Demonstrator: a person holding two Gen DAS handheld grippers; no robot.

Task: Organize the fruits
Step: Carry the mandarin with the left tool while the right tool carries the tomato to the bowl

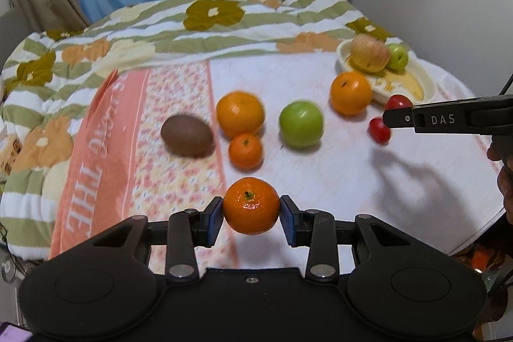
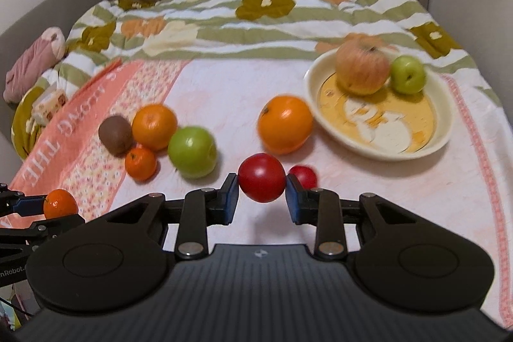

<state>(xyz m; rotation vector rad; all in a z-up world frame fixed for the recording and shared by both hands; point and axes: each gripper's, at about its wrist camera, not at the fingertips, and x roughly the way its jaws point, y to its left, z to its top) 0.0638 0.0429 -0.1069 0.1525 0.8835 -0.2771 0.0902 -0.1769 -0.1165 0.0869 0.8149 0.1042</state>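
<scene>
Left wrist view, from the left: a kiwi lies on the patterned cloth, then a large orange with a small mandarin touching its near side, and a green apple just beside them. In the foreground the left gripper is closed on a mandarin — both blue pads press its sides, and it hangs clear of the cloth. Farther right a second orange sits against the rim of the bowl, which holds a red-yellow apple and a small green apple side by side. At the right edge the right gripper enters side-on, partly hiding two red fruits.

Right wrist view, from the left: a pink bundle lies at the cloth's far left edge; the kiwi, orange, small mandarin and green apple form one cluster. At centre the right gripper is closed on a red tomato — pads on both sides, fruit lifted off the cloth. A second tomato rests on the cloth just behind the right finger. The bowl stands at the right, behind the grippers; its near half is bare.
</scene>
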